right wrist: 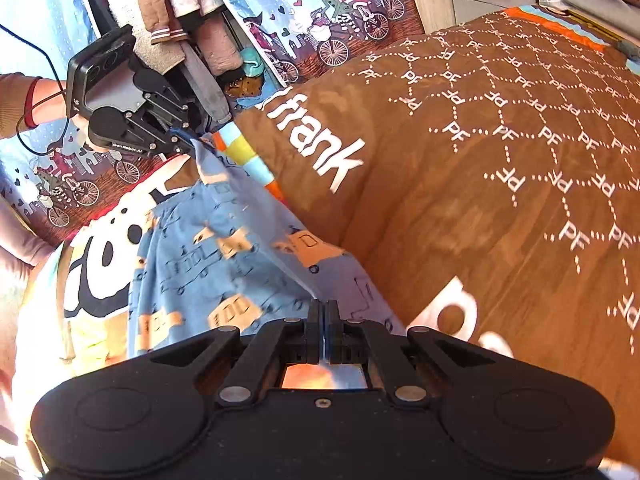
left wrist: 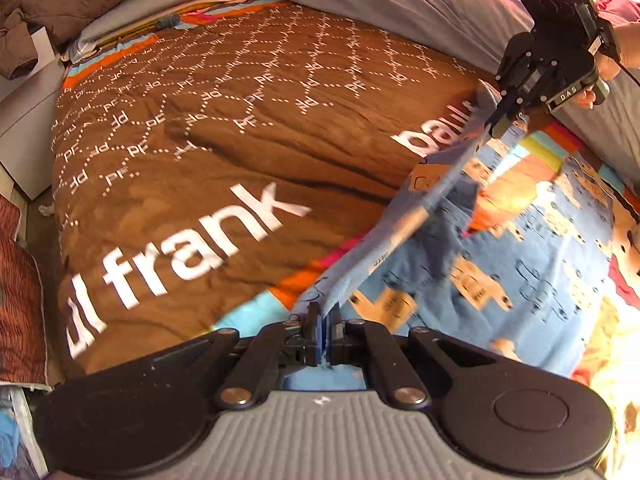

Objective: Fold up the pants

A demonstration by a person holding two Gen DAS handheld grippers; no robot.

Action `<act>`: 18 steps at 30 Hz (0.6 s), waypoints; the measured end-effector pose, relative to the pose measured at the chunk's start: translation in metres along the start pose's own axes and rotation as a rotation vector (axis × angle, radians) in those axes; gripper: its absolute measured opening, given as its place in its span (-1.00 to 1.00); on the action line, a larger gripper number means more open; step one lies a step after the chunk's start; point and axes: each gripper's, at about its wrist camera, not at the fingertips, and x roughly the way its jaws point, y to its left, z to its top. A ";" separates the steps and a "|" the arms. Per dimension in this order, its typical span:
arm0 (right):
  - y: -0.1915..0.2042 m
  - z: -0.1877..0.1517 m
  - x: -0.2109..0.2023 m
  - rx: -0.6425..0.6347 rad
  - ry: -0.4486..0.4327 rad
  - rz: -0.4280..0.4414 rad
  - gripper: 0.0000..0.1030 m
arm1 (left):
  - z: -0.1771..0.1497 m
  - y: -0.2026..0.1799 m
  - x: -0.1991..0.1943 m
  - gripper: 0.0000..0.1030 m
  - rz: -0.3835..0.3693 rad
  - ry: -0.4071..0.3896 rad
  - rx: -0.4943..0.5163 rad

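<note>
The pants (left wrist: 500,264) are light blue with orange and dark vehicle prints. They hang over the bed's near side, held up along one edge between both grippers. My left gripper (left wrist: 323,312) is shut on one corner of that edge. My right gripper (left wrist: 503,128) is shut on the other corner, up at the right. In the right wrist view the right gripper (right wrist: 323,308) pinches the pants (right wrist: 208,248), and the left gripper (right wrist: 191,140) holds the far corner at upper left.
A brown quilt (left wrist: 240,128) with white "frank" lettering covers the bed. Grey bedding (left wrist: 400,4) and a brown jacket (left wrist: 52,0) lie at its far end. A bicycle-print sheet (right wrist: 320,12) and hanging clothes (right wrist: 188,8) are beyond the bed's side.
</note>
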 end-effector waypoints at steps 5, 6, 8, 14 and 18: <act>0.014 -0.012 -0.005 0.002 0.000 0.007 -1.00 | -0.010 -0.014 -0.004 -0.99 0.009 0.018 0.015; 0.017 -0.014 -0.004 0.004 0.003 0.009 -1.00 | -0.011 -0.017 -0.004 -0.99 0.017 0.022 0.028; 0.024 -0.019 0.000 0.001 0.014 0.016 -1.00 | -0.014 -0.025 -0.003 -0.99 0.034 0.035 0.065; 0.058 -0.052 0.023 0.013 0.053 0.041 -1.00 | -0.038 -0.055 0.014 -0.99 0.037 0.119 0.195; 0.076 -0.080 0.047 0.018 0.071 0.017 -1.00 | -0.053 -0.062 0.027 -0.99 0.081 0.132 0.172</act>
